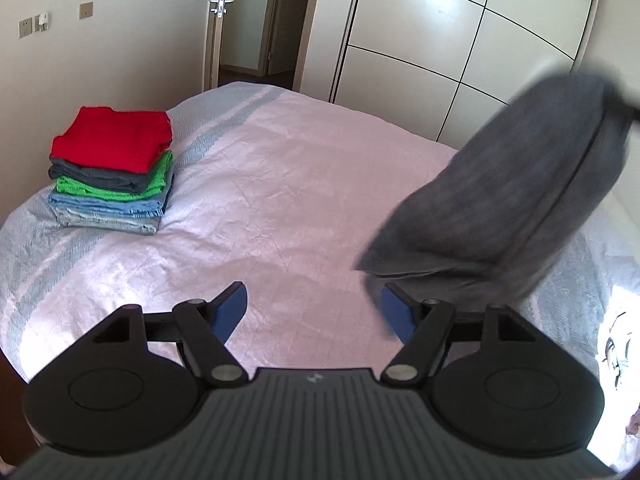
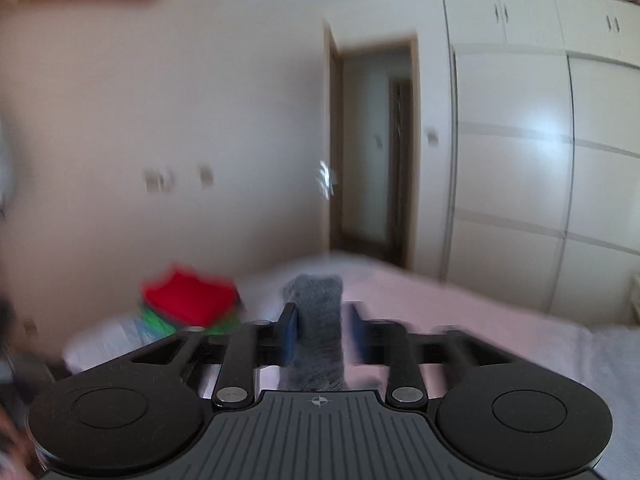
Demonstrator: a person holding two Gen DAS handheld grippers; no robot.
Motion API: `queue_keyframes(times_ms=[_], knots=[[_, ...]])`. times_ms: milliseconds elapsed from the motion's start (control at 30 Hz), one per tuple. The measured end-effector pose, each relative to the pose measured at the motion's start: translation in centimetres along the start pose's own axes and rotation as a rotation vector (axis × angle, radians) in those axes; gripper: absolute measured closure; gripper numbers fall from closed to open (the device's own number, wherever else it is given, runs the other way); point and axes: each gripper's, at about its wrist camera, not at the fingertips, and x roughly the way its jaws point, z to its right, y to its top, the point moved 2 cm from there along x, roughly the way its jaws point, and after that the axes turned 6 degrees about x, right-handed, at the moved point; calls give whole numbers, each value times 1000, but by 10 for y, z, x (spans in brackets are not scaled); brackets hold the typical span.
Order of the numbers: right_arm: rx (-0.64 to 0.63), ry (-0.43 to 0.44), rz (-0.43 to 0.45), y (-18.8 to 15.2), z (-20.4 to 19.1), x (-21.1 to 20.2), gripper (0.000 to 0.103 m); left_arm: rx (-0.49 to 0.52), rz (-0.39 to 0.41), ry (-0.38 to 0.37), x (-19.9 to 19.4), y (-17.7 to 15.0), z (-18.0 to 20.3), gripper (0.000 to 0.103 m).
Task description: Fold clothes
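A folded grey garment [image 1: 520, 192] hangs blurred above the right side of the bed [image 1: 280, 184], its top end at a dark blurred shape at the picture's right edge. In the right wrist view the same grey cloth [image 2: 318, 320] lies between the jaws of my right gripper [image 2: 322, 308]. The left pad is against the cloth, and a gap shows at the right pad. My left gripper [image 1: 313, 286] is open and empty over the pink sheet, just left of the garment's lower edge. A stack of folded clothes [image 1: 112, 168], red on top, sits at the bed's far left.
A white wardrobe [image 1: 460, 40] runs behind the bed. An open door [image 1: 256, 28] is at the back left. The stack [image 2: 188, 300] appears blurred in the right wrist view. A white patterned cloth [image 1: 616, 344] lies at the bed's right edge.
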Motion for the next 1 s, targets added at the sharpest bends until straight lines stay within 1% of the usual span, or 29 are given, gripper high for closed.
queue_keyframes(times_ms=[33,100,167,233,267,333,433,500,667,800,900,1000], knots=[[12,-34,-41,-11,6,-1,12,2,-6,2,-1,-2,2,33],[71,-50,-134,-30,16,2,12,18,-26,13,1,-8,5,33],[133,-99,-220,-51,30,4,12,31,-55,23,2,-16,9,33],[193,-134,-302,-69,34,4,12,48,-89,38,3,-25,13,32],[219,-150,-340,-88,30,-9,12,61,-109,48,4,-30,15,32],[242,-162,-404,-113,34,-17,12,89,-146,64,5,-41,20,32],[257,-175,-481,-164,37,-46,12,132,-192,80,7,-58,26,32],[273,-181,-525,-185,40,-52,12,156,-214,88,9,-69,28,32],[297,-190,-592,-228,25,-66,12,194,-250,98,5,-94,33,32],[303,-200,-626,-253,14,-69,12,227,-255,103,-4,-105,39,32],[303,-205,-631,-262,8,-68,12,260,-249,106,-9,-109,44,32],[308,-216,-631,-264,6,-69,12,283,-247,94,-12,-111,49,32]])
